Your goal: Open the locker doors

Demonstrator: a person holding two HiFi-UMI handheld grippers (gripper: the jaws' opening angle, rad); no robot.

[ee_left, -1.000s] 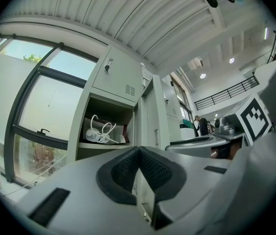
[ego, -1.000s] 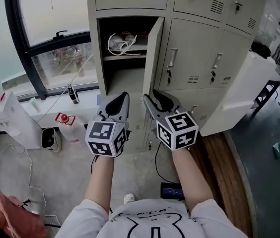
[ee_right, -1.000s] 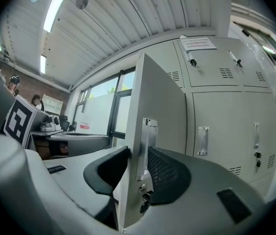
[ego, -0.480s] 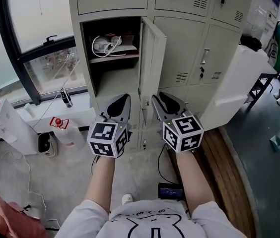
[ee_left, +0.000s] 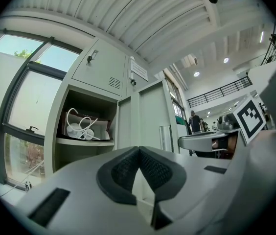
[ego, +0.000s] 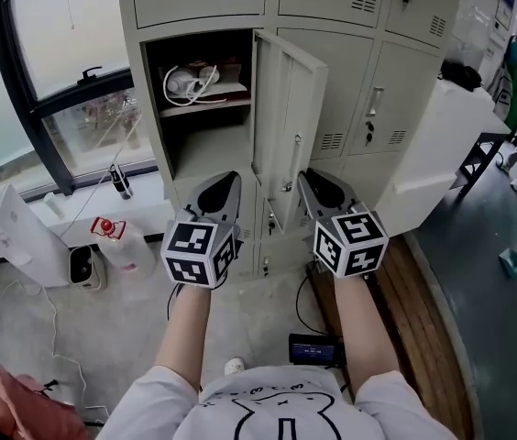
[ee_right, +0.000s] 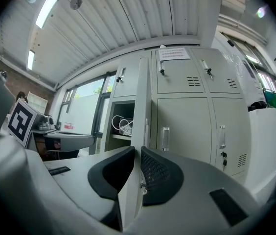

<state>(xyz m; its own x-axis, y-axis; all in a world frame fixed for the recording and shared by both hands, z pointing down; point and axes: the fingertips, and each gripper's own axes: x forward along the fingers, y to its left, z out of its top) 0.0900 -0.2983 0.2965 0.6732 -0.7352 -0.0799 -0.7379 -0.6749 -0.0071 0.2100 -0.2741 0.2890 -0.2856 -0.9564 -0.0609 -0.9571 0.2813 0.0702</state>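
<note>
A beige bank of lockers [ego: 368, 90] stands in front of me. One locker door [ego: 286, 126] hangs swung outward, baring a compartment [ego: 199, 126] with a white coiled cable [ego: 185, 82] on its shelf. My right gripper [ego: 306, 177] sits at this door's lower free edge. In the right gripper view the door edge [ee_right: 140, 126] runs between the jaws of the right gripper [ee_right: 137, 153], which are closing, with the pads against the door. My left gripper [ego: 225, 180] hovers left of the door, below the compartment. The left gripper [ee_left: 139, 151] is shut on nothing. The neighbouring doors [ee_right: 182, 126] are closed.
A window [ego: 57, 62] lies to the left. A red-capped bottle [ego: 116, 236] and a small white appliance [ego: 84, 264] stand on the floor beneath it. A white cabinet [ego: 433, 168] leans at the right. A black device [ego: 312, 348] and cables lie near my feet.
The locker door has swung further out toward the right. My right gripper has travelled right along with its edge and its jaws have narrowed. The left gripper has kept its place.
</note>
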